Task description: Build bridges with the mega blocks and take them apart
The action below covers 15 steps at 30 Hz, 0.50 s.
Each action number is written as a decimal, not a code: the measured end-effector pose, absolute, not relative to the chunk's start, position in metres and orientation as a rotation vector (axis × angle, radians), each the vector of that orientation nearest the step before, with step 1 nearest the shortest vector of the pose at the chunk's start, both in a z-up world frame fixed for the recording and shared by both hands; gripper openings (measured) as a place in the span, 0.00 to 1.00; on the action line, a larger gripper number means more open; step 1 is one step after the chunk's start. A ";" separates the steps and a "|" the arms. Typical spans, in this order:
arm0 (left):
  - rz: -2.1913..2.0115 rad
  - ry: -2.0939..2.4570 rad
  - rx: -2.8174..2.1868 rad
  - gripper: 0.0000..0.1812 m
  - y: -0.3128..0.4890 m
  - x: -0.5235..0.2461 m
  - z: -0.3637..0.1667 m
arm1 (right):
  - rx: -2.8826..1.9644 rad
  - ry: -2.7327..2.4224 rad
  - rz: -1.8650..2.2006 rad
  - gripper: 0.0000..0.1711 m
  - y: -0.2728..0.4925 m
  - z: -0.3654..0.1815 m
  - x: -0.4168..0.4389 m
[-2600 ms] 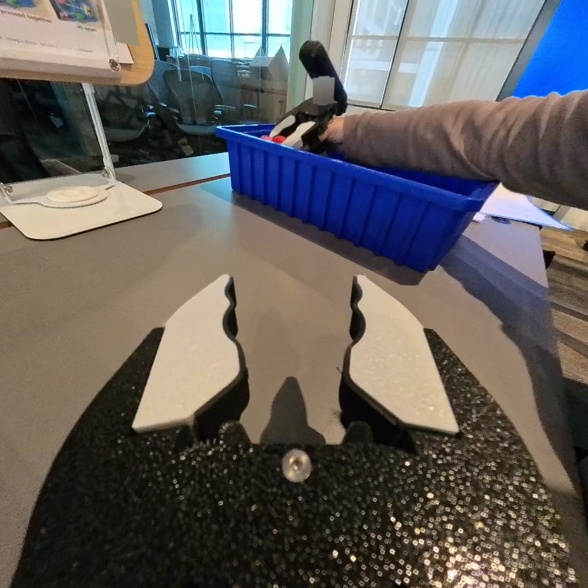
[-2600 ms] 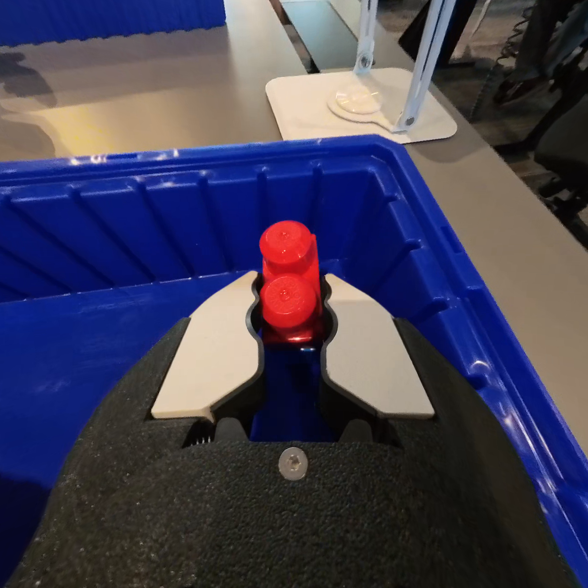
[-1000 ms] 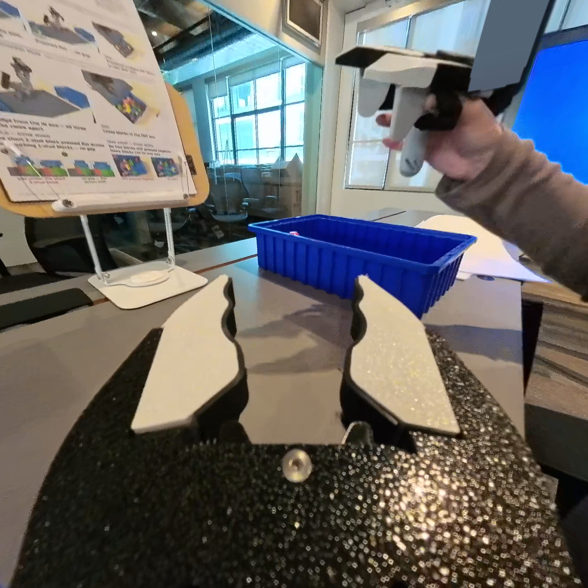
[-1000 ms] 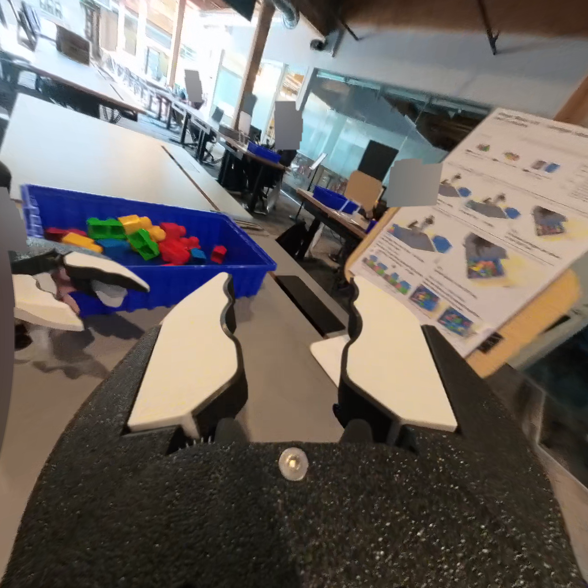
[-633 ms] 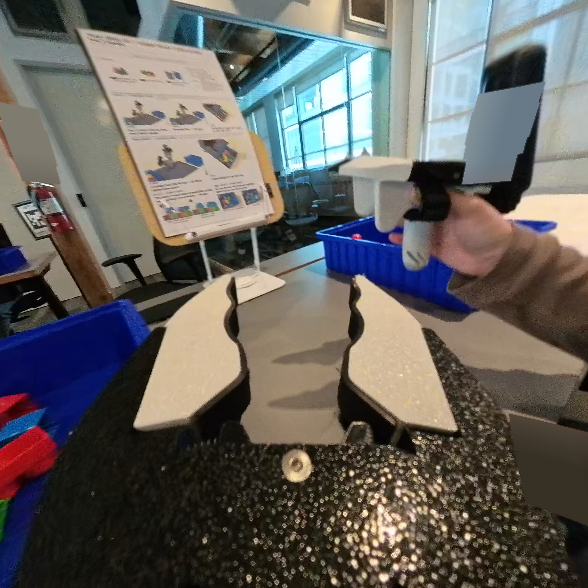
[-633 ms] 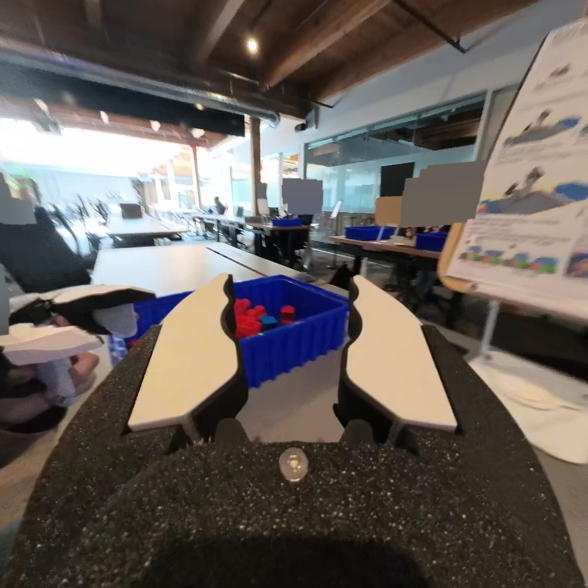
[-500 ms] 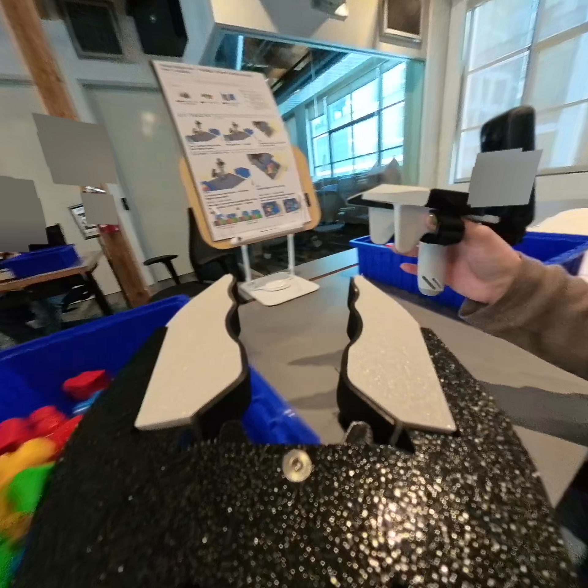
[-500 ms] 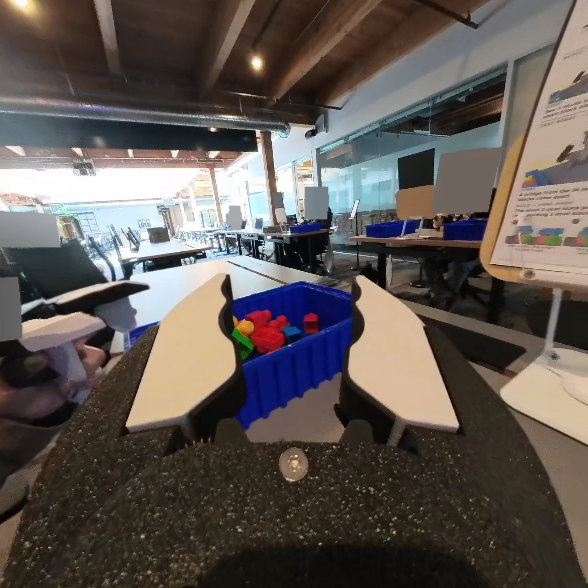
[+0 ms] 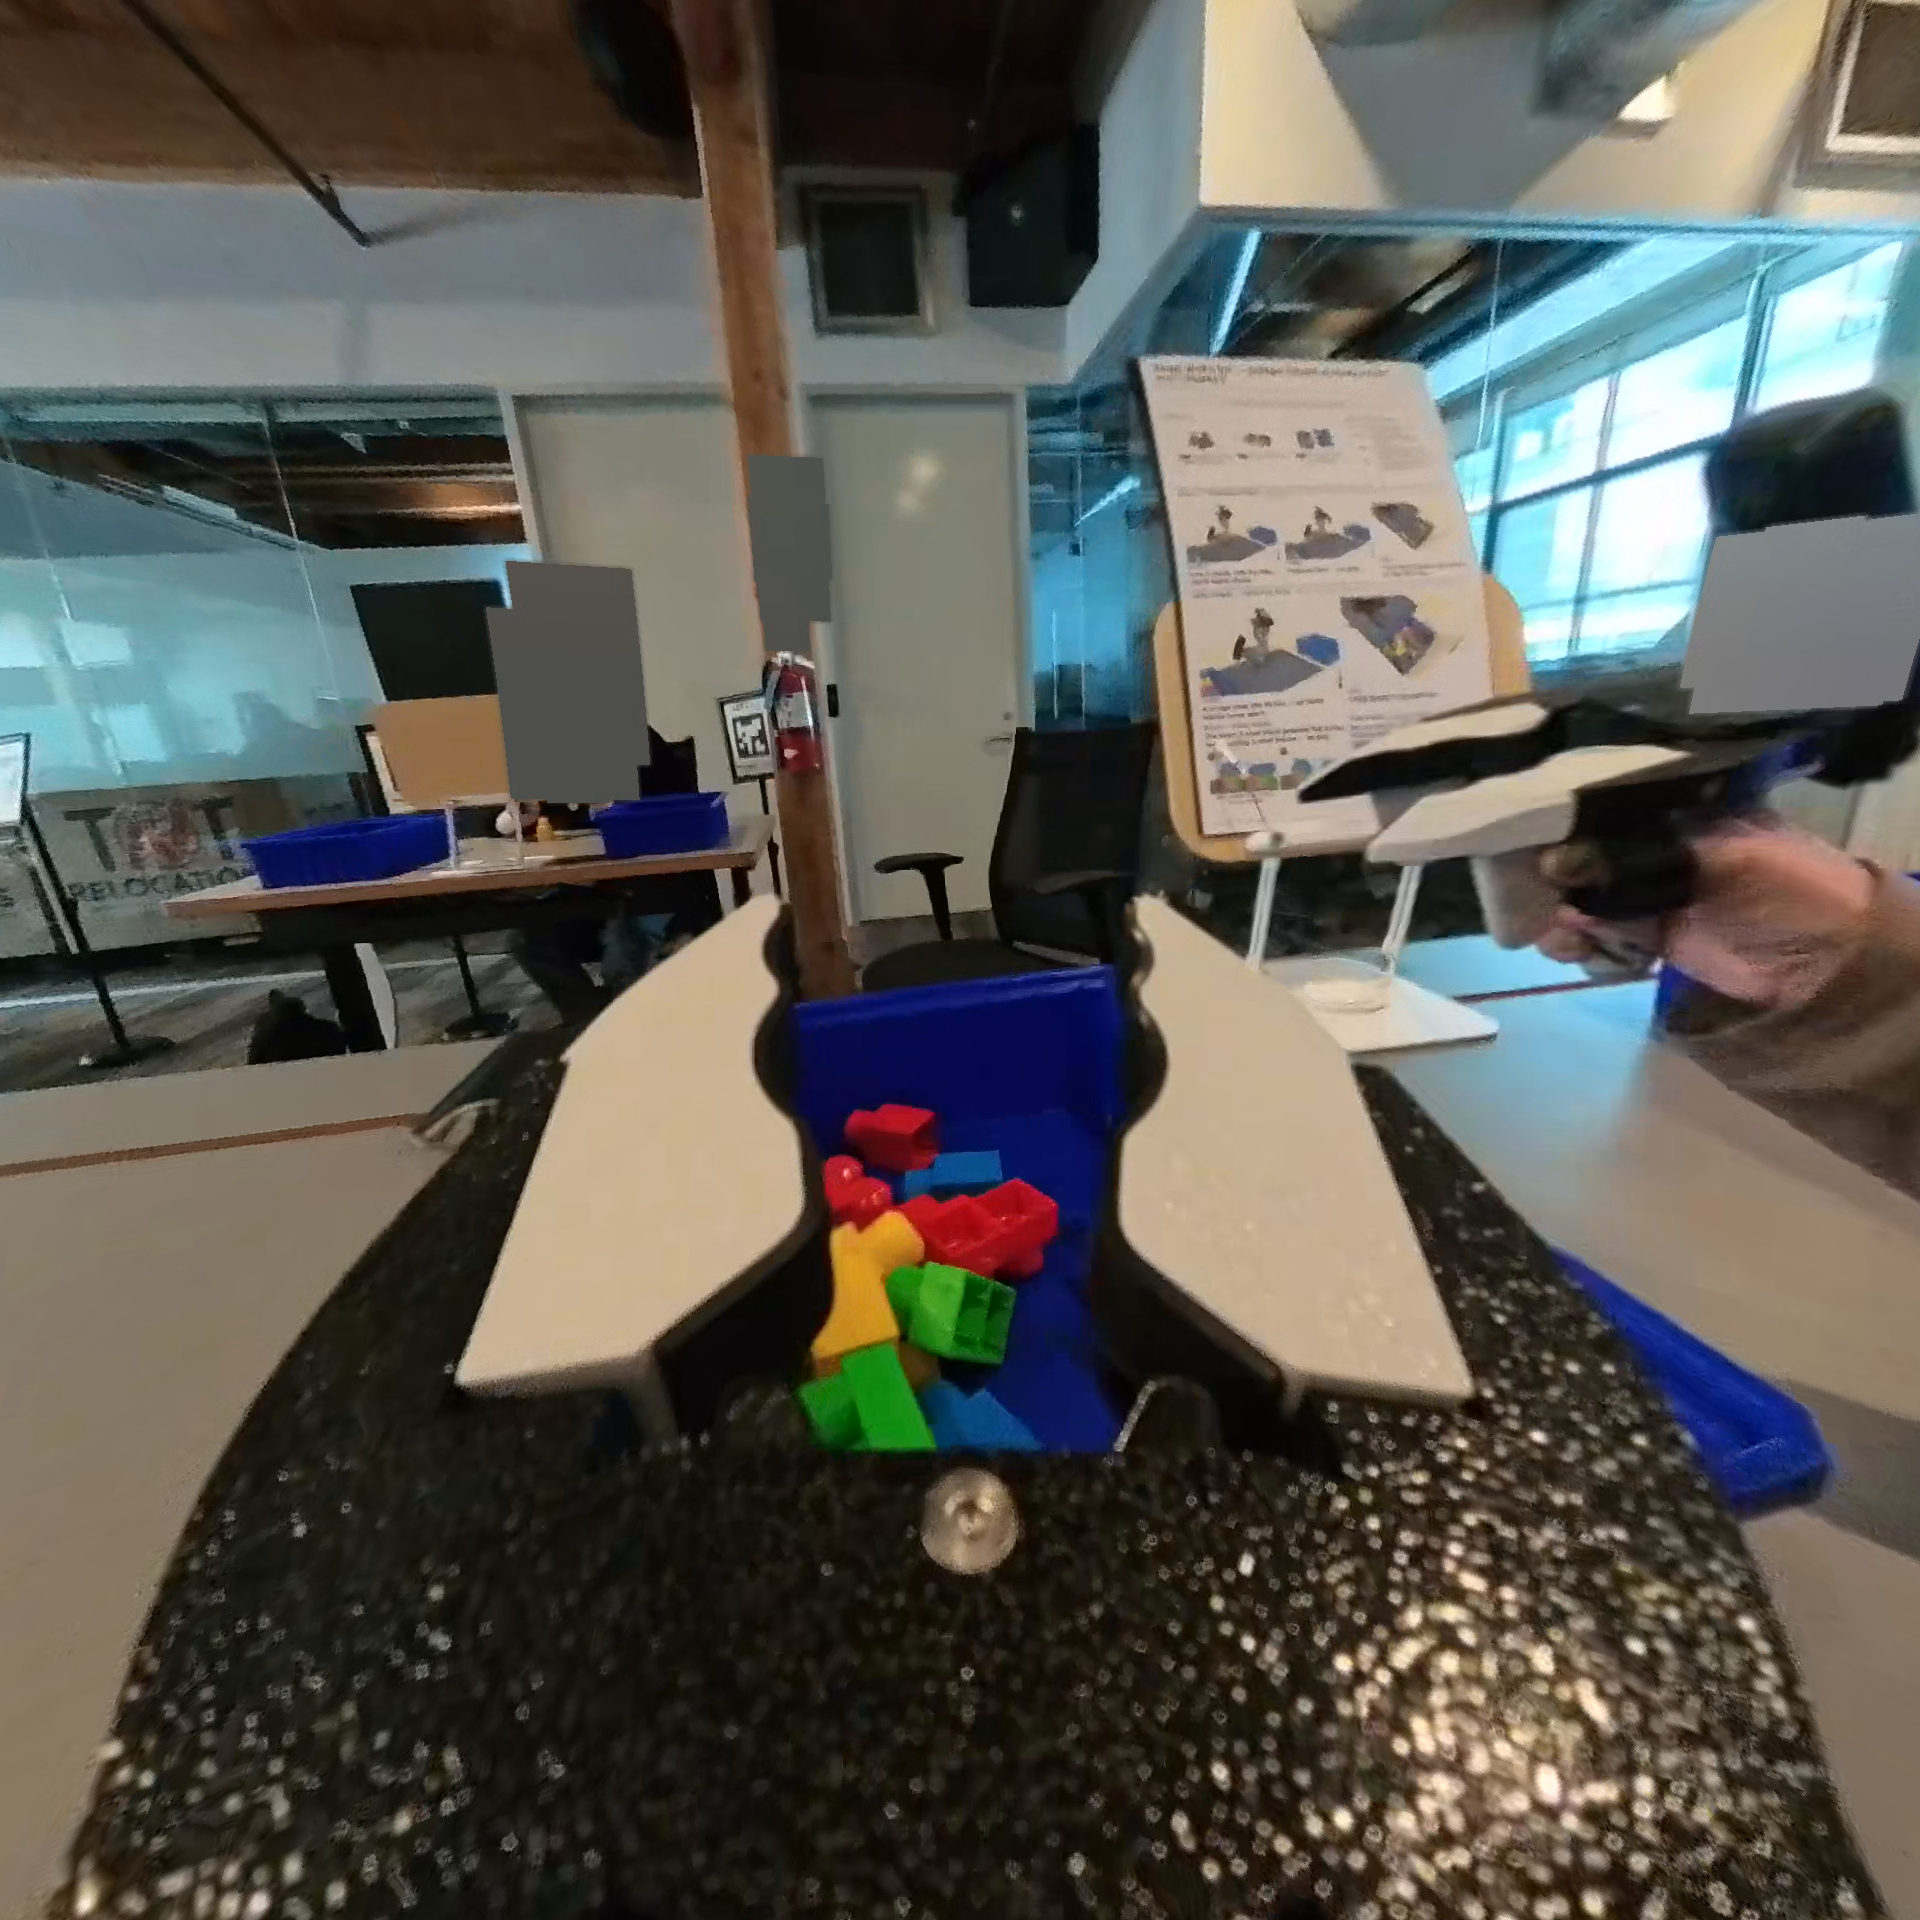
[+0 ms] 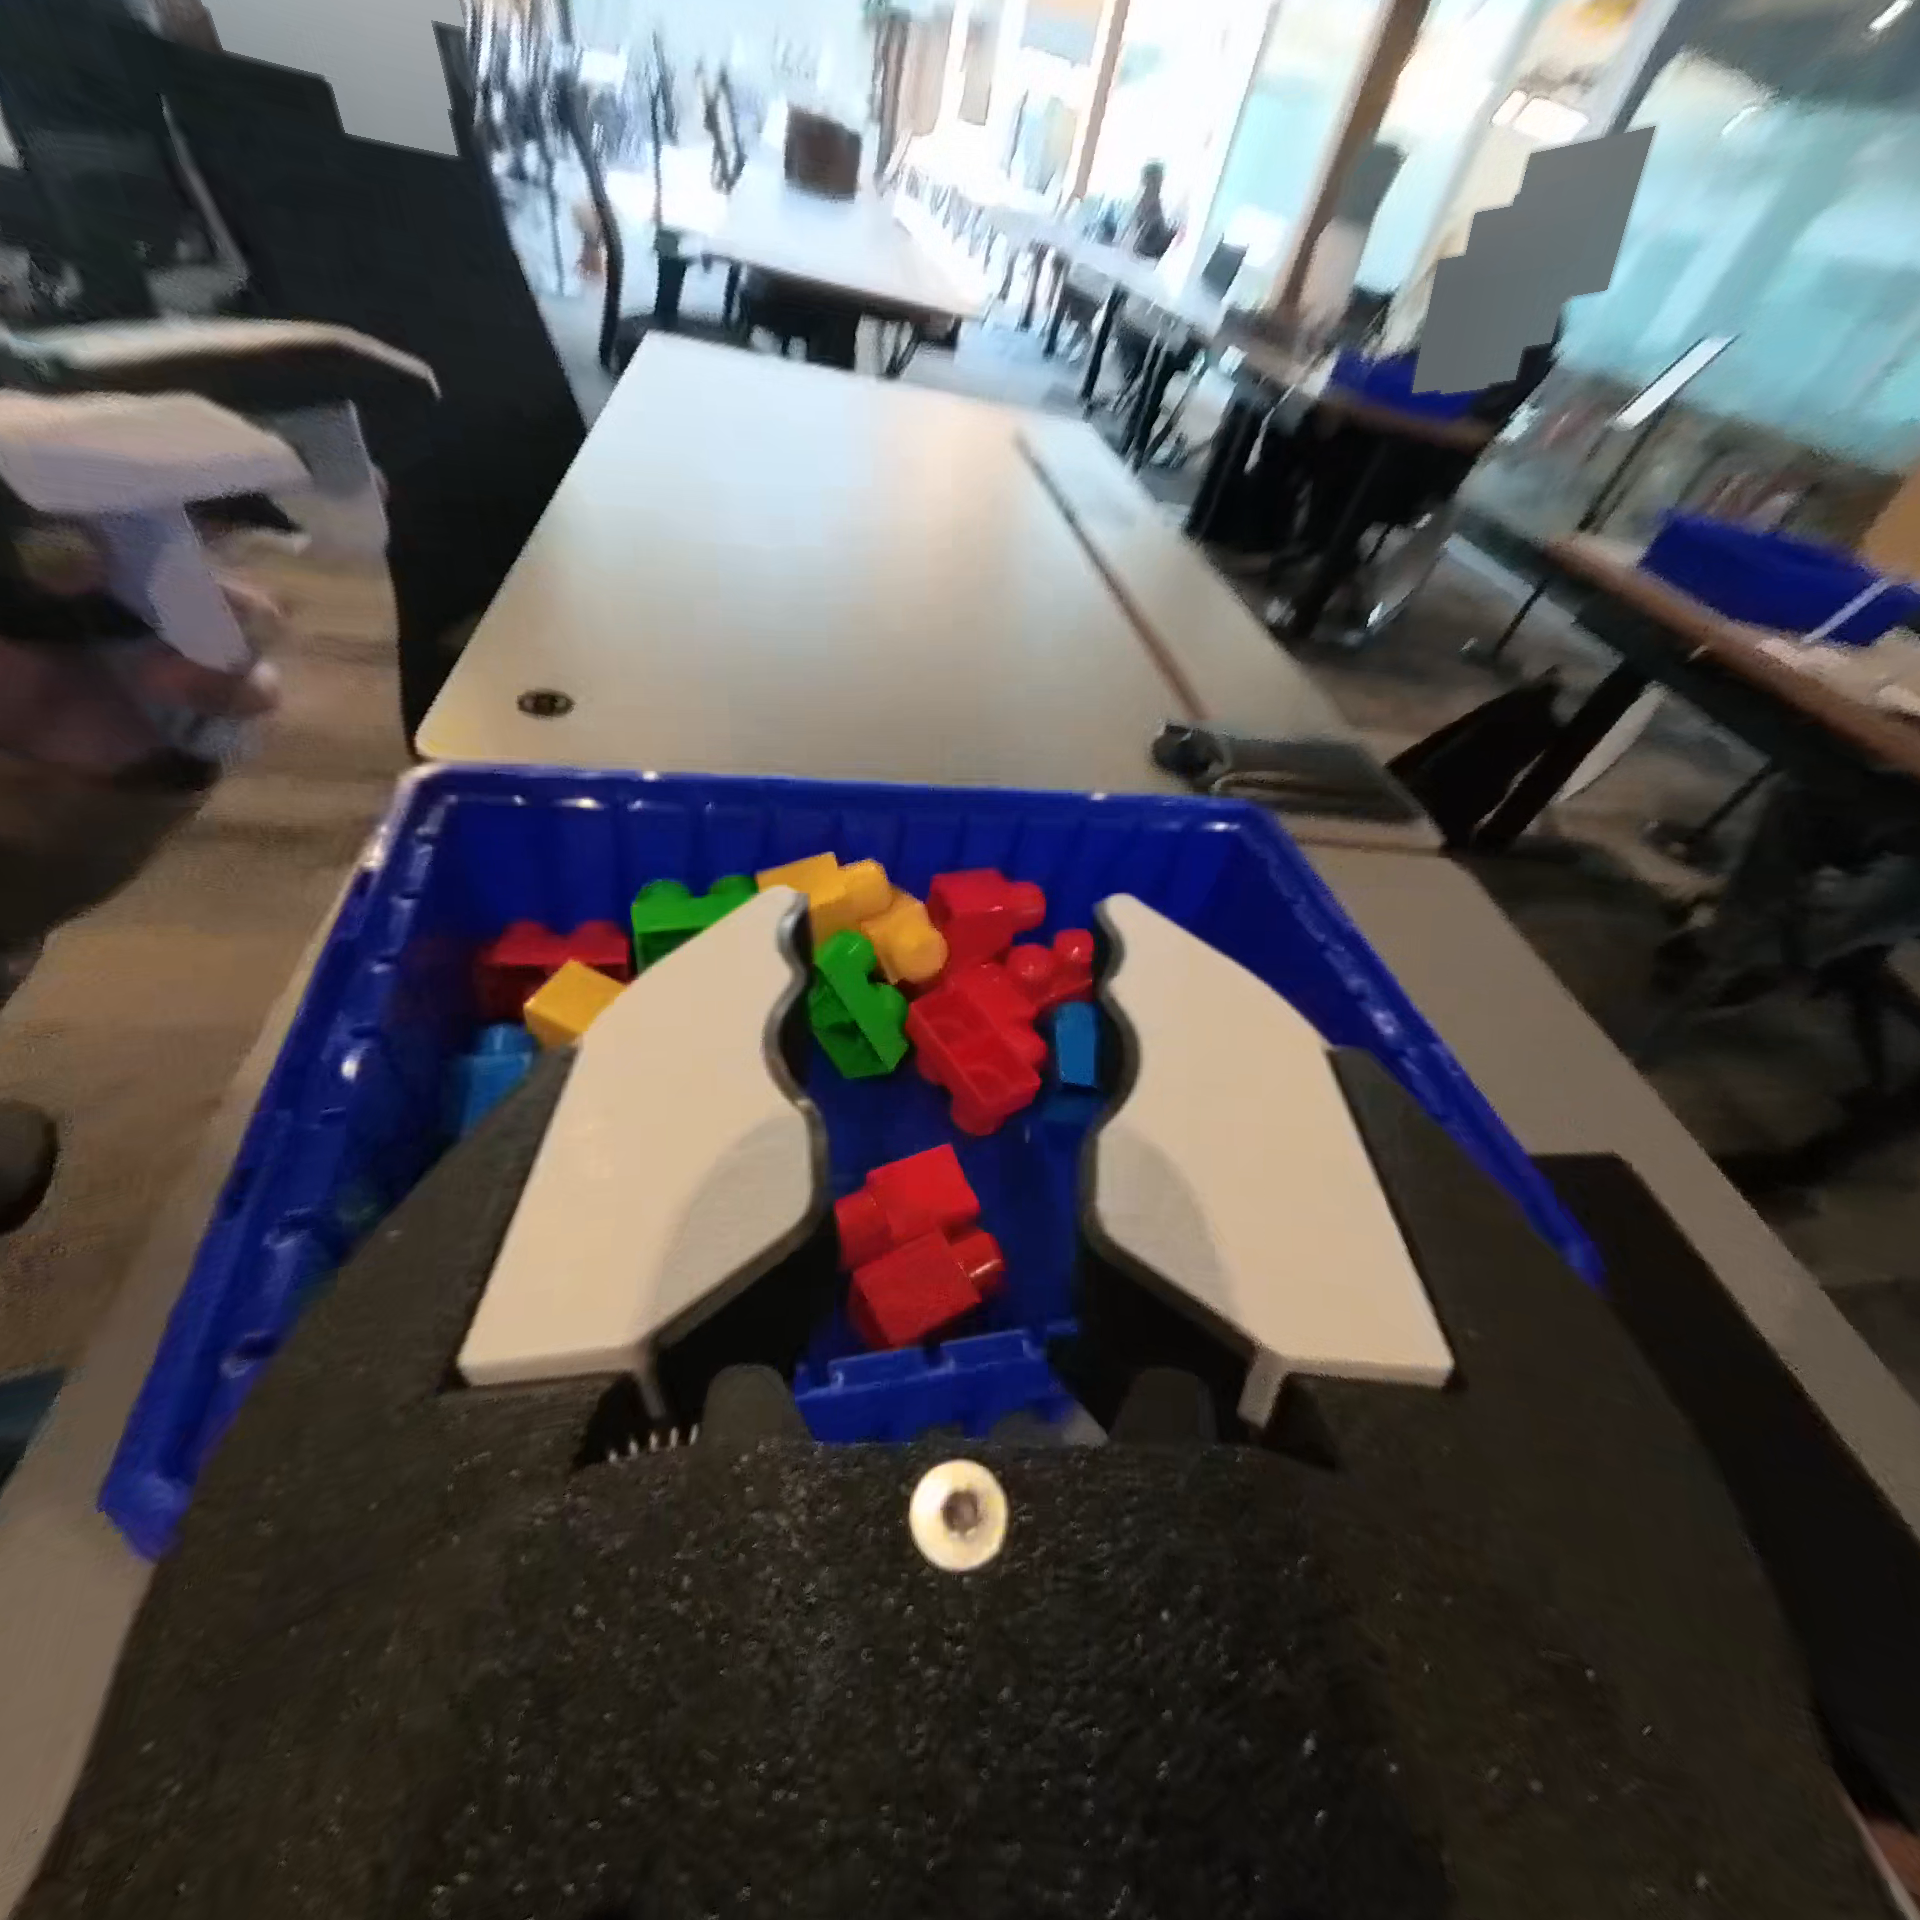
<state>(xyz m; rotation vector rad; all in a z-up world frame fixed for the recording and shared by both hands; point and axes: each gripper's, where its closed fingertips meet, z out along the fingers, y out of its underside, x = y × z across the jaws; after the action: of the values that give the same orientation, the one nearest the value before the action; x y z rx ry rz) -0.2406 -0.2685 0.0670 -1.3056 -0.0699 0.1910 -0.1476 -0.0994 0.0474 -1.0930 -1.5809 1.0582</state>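
Observation:
A blue bin [image 10: 831,792] on the grey table holds several loose mega blocks in red, green, yellow and blue. My right gripper [image 10: 945,906] is open and empty, tilted down over the bin, with a red block [image 10: 920,1247] showing between its fingers. My left gripper [image 9: 956,914] is open and empty above the same bin [image 9: 956,1029], over a red block [image 9: 987,1226], a green block [image 9: 956,1309] and a yellow block [image 9: 857,1288]. The right gripper also shows in the left wrist view [image 9: 1455,769], held by a hand. The left gripper is a blur at the left of the right wrist view [image 10: 156,457].
An instruction board on a white stand [image 9: 1320,613] stands on the table to the right of the bin. A black office chair [image 9: 1039,852] is behind the table. A long pale table [image 10: 810,582] stretches beyond the bin, with more desks and blue bins farther off.
Both grippers have swung round and tipped down toward the bin of blocks, which now lies between each one's fingers. Both have stayed open and empty.

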 end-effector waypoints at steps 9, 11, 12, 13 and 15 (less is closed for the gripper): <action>0.089 -0.102 -1.415 0.34 -0.259 -0.257 0.042 | -1.158 -2.197 0.992 0.22 -0.137 -0.039 -0.217; 0.083 -0.084 -1.436 0.34 -0.254 -0.259 0.035 | -1.141 -2.332 0.887 0.23 -0.144 -0.063 -0.226; 0.084 -0.083 -1.439 0.33 -0.253 -0.262 0.033 | -1.125 -2.380 0.814 0.23 -0.144 -0.073 -0.231; 0.082 -0.086 -1.438 0.33 -0.253 -0.265 0.031 | -1.104 -2.431 0.752 0.24 -0.145 -0.083 -0.236; 0.048 -0.100 -1.429 0.33 -0.252 -0.270 0.028 | -1.072 -2.517 0.651 0.25 -0.145 -0.098 -0.245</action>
<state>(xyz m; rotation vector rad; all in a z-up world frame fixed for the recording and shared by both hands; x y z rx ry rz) -0.2697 -0.2525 0.0278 -1.4293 -0.0998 0.0477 -0.2454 -0.1454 -0.0984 -1.0717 -2.5174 0.6505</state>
